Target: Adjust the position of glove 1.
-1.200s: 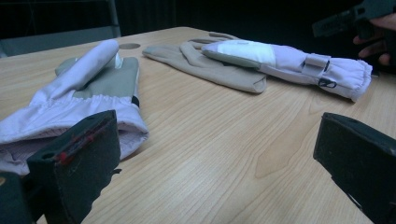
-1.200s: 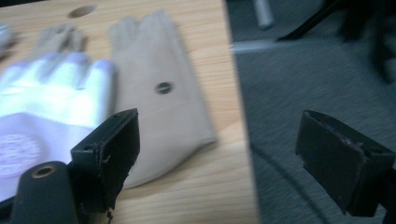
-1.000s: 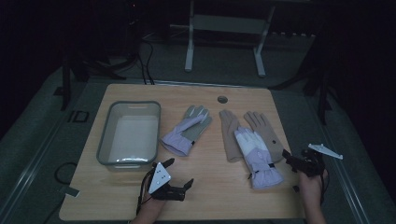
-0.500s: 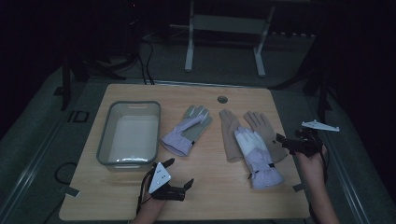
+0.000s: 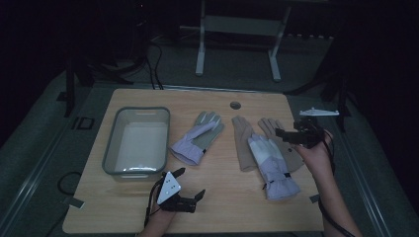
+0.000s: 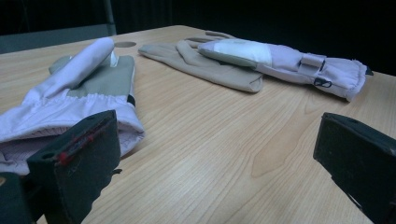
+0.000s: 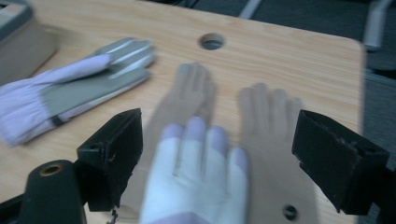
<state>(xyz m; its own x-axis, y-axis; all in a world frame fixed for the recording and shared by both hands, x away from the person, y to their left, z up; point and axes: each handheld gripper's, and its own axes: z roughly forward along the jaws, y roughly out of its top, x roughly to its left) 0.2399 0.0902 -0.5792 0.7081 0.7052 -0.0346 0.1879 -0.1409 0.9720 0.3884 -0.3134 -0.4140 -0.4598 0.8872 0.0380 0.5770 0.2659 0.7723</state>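
While my right gripper [image 5: 290,137] hovers wide open over the lilac glove [image 5: 271,163] lying across two tan gloves [image 5: 242,143], I judge it soft, light; I'd pinch its cuff; left gripper [image 5: 190,200] gapes too.

The high view is dim, its surroundings nearly black; the pale wooden surface [image 5: 217,202] catches soft light. The right gripper view is motion-blurred.

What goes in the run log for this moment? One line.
right claw: open, over tan gloves | left claw: open, near edge | lilac glove: beside bin
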